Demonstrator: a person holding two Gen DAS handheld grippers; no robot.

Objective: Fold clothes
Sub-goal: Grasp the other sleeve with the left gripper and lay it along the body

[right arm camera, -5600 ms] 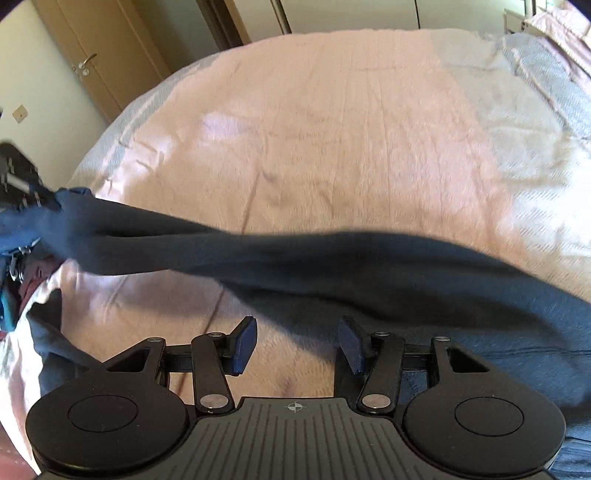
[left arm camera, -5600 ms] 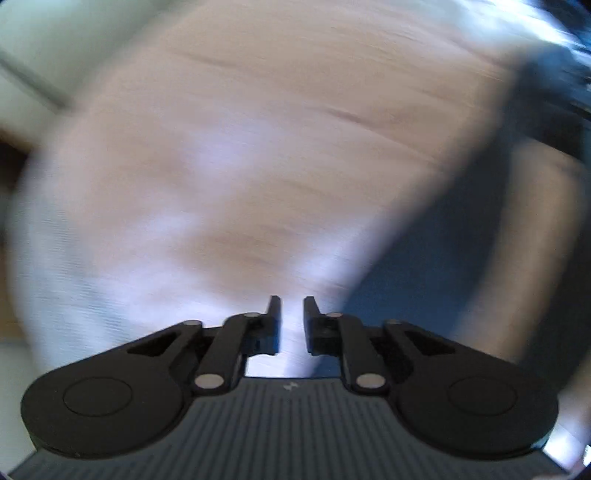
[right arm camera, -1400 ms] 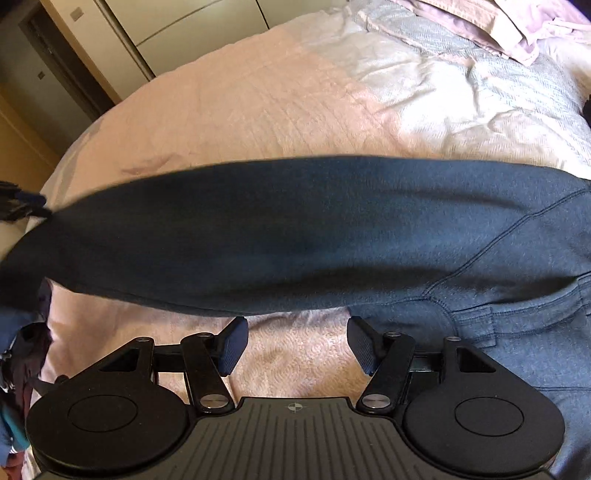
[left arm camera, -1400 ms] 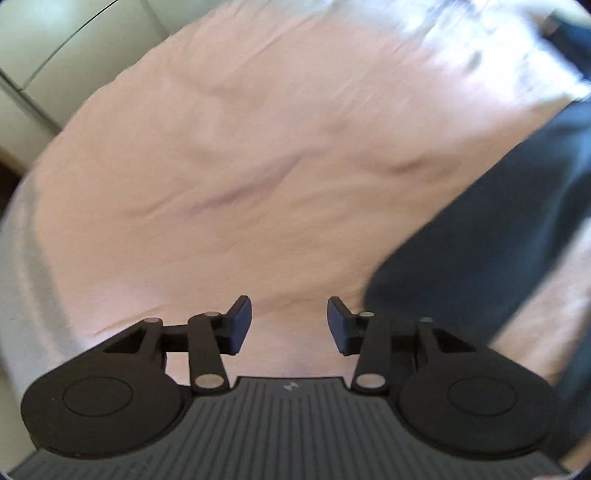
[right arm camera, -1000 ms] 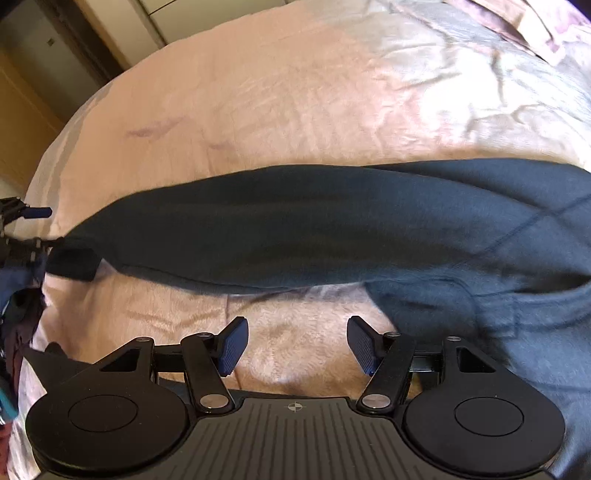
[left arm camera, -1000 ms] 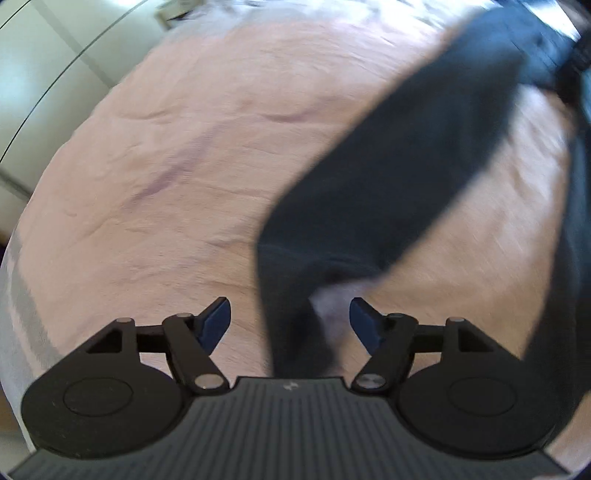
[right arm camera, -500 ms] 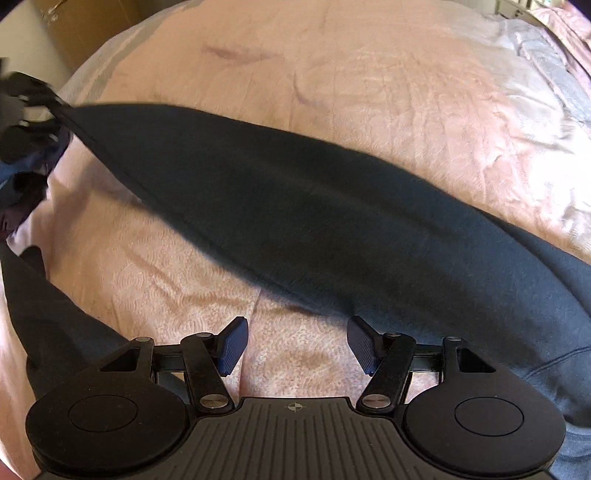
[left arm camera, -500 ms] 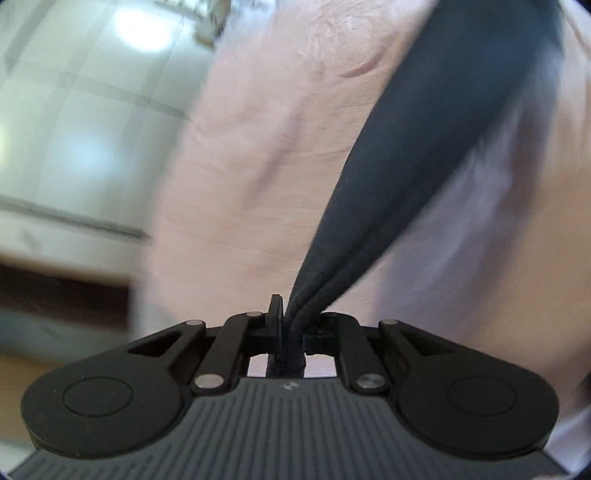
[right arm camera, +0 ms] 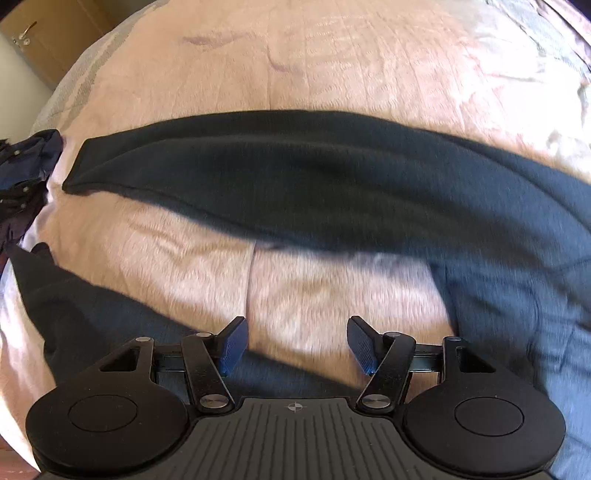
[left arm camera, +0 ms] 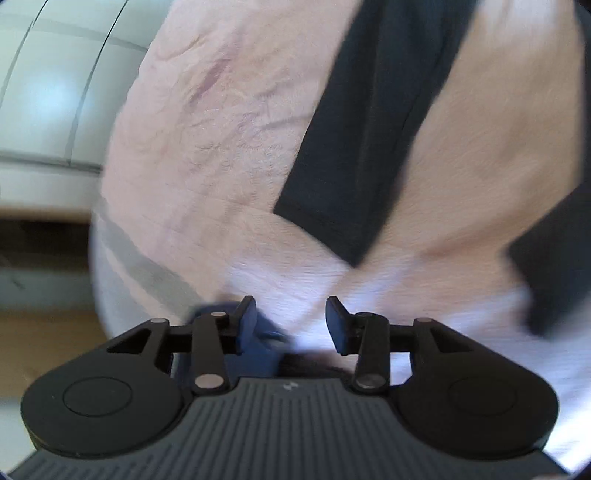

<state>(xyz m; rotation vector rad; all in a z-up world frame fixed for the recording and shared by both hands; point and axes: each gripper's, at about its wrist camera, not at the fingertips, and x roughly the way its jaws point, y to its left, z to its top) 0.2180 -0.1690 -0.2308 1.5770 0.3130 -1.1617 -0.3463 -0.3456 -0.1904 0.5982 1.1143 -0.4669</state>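
On the bed (right arm camera: pixel 332 74), covered by a pink bedspread with a pale blue-grey band toward the far right, a pair of dark trousers (right arm camera: pixel 498 295) lies spread out. In the right wrist view its upper leg (right arm camera: pixel 295 177) runs flat across the bedspread from the right edge to a hemmed cuff at the left, and the lower leg (right arm camera: pixel 92 306) passes under the camera toward the left edge. The waist part, with visible seams, fills the right side. Pink bedspread shows between the 2 legs.

The right tool (right arm camera: pixel 294 345) hangs over that gap with its jaws wide apart and nothing between them; its left finger sits just above the lower leg's edge.

In the left wrist view, which is blurred, the upper leg (left arm camera: pixel 369 129) stretches away from its cuff toward the top, lying flat and well apart from the left tool (left arm camera: pixel 290 324). That tool's jaws stand wide and hold nothing. A crumpled blue garment (left arm camera: pixel 258 350) lies just below its left finger; in the right wrist view the same heap (right arm camera: pixel 33 162) sits at the bed's left edge, close to the cuff. A wooden door (right arm camera: pixel 55 33) shows at the upper left.
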